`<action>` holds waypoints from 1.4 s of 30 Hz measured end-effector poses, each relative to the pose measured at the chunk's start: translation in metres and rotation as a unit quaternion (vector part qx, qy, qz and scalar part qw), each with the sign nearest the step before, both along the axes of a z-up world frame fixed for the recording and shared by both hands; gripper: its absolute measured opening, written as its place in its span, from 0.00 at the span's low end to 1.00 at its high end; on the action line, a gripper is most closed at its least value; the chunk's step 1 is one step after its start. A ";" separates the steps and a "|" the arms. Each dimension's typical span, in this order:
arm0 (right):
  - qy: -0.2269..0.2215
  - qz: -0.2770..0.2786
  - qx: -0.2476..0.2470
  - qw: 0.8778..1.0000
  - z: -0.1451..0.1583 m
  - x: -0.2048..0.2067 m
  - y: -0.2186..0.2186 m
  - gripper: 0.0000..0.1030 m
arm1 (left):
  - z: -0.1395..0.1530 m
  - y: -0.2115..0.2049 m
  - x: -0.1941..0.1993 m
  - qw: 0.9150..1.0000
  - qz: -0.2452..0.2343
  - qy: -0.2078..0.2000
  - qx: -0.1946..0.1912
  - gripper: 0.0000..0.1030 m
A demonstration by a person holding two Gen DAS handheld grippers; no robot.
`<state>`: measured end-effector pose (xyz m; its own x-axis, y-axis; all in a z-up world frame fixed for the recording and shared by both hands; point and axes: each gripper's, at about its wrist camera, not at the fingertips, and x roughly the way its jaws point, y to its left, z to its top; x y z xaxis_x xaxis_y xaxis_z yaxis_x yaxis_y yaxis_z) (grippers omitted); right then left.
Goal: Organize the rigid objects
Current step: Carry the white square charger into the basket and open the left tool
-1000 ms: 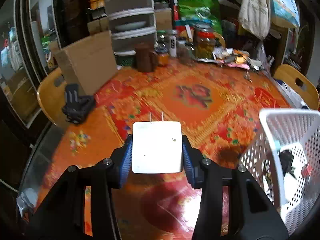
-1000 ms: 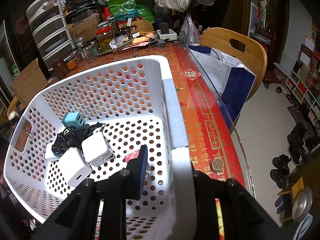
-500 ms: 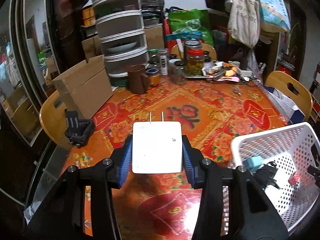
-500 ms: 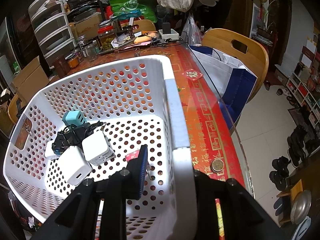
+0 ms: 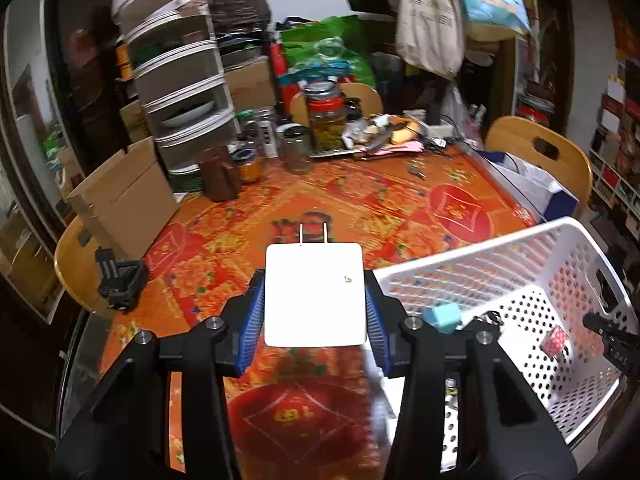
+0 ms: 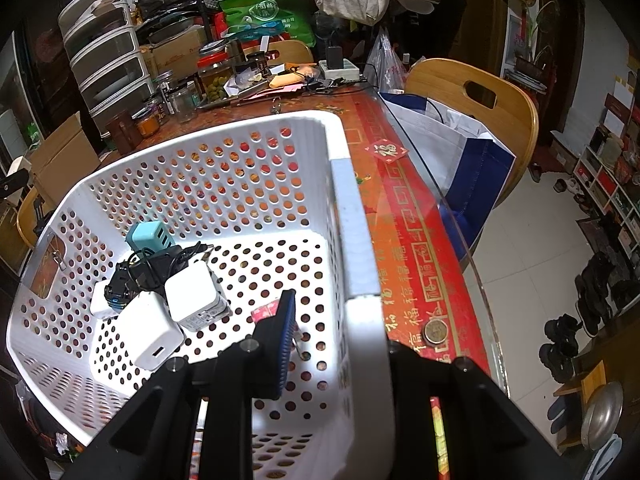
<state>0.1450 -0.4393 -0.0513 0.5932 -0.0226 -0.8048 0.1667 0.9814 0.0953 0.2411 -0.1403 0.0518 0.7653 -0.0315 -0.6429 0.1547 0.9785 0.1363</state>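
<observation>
left claw [image 5: 315, 304] carried one charger [image 5: 315, 294] basketward (basket [image 6: 256, 184]: five chargers).

Only readable bits: a red square sticker [image 6: 385, 151] with 福 on the desk [image 6: 404, 216], and rows of 福 along the desk's red border.

Cluttered home dining room, jars [image 5: 325, 126], wooden chairs [image 6: 476, 100], shoes [image 6: 560, 344]

Dim indoor light is falling from overhead, glaring off the glossy worktop [image 5: 304, 412] near the left tool. Motion blur is smearing the left view's near parts; fisheye bending is curving both views' dark edges.
</observation>
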 end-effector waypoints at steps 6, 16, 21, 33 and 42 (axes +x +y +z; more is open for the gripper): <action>-0.002 0.002 0.000 1.000 0.001 0.000 0.002 0.24 | -0.019 -0.051 -0.005 0.998 -0.045 0.031 0.012 0.42; -0.004 0.008 0.003 1.000 0.002 0.000 0.001 0.26 | -0.070 -0.145 -0.007 0.978 -0.149 0.132 0.067 0.42; -0.004 0.009 0.004 1.000 0.002 0.001 0.000 0.26 | -0.085 -0.177 -0.008 0.963 -0.180 0.181 0.087 0.42; -0.005 0.016 0.005 1.000 0.001 0.002 0.000 0.28 | -0.107 -0.202 -0.012 0.947 -0.203 0.232 0.091 0.48; -0.008 0.006 -0.001 1.000 0.006 -0.007 -0.001 0.59 | -0.068 -0.167 -0.030 0.966 -0.212 0.139 0.047 0.99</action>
<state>0.1377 -0.4404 -0.0457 0.6068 -0.0157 -0.7947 0.1523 0.9836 0.0969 0.2112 -0.3076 -0.0165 0.4945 -0.2357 -0.8366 0.5829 0.8039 0.1181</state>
